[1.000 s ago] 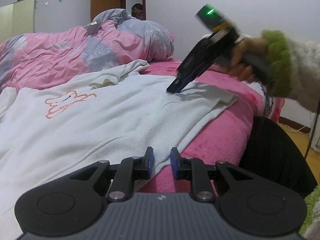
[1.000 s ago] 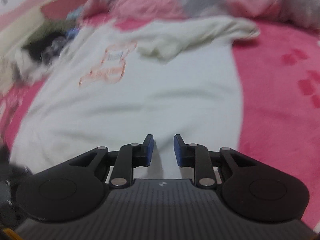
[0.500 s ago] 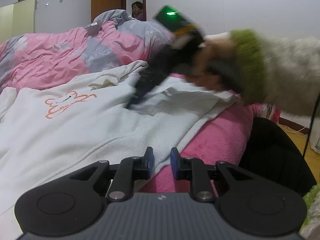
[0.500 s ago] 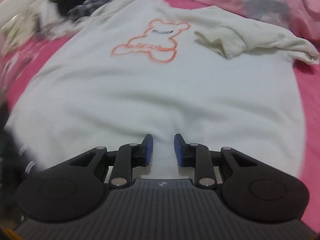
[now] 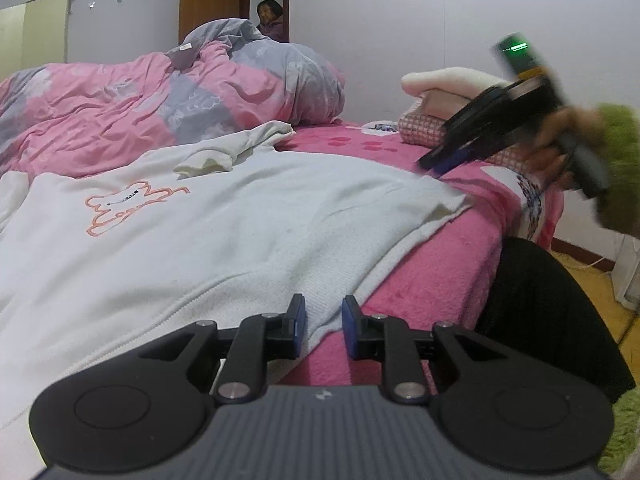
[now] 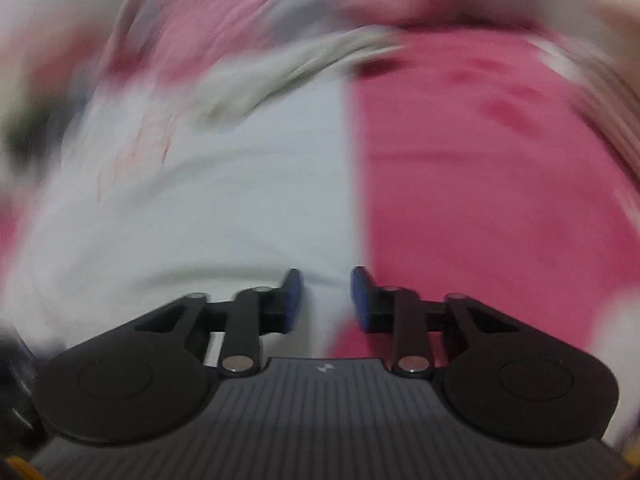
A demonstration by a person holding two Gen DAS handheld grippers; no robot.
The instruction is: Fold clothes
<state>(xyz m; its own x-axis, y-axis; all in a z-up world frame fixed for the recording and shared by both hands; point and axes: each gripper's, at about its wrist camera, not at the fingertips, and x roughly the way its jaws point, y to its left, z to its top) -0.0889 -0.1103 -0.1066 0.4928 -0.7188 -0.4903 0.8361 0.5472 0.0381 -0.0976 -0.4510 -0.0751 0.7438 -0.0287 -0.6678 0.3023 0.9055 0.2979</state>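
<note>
A white sweatshirt [image 5: 224, 216] with an orange bear outline [image 5: 132, 204] lies spread on the pink bed [image 5: 432, 268]. One sleeve [image 5: 236, 148] is folded over its chest. My left gripper [image 5: 322, 322] is open at the hem near the bed's front edge, nothing between its pads. In the left wrist view the right gripper [image 5: 436, 164] hangs just above the sweatshirt's right hem corner, held by a hand in a green cuff [image 5: 612, 168]. The right wrist view is blurred; the right gripper [image 6: 325, 296] is open over the sweatshirt's [image 6: 208, 208] right edge.
A pink and grey duvet [image 5: 168, 96] is heaped at the back of the bed. Pillows [image 5: 436, 108] lie at the back right. A black seat [image 5: 552, 312] stands by the bed's right side. A person [image 5: 270, 14] stands in the doorway behind.
The right gripper swung back from over the middle of the sweatshirt to its right hem corner. The folded-up flap there now lies flat. My left gripper has stayed put.
</note>
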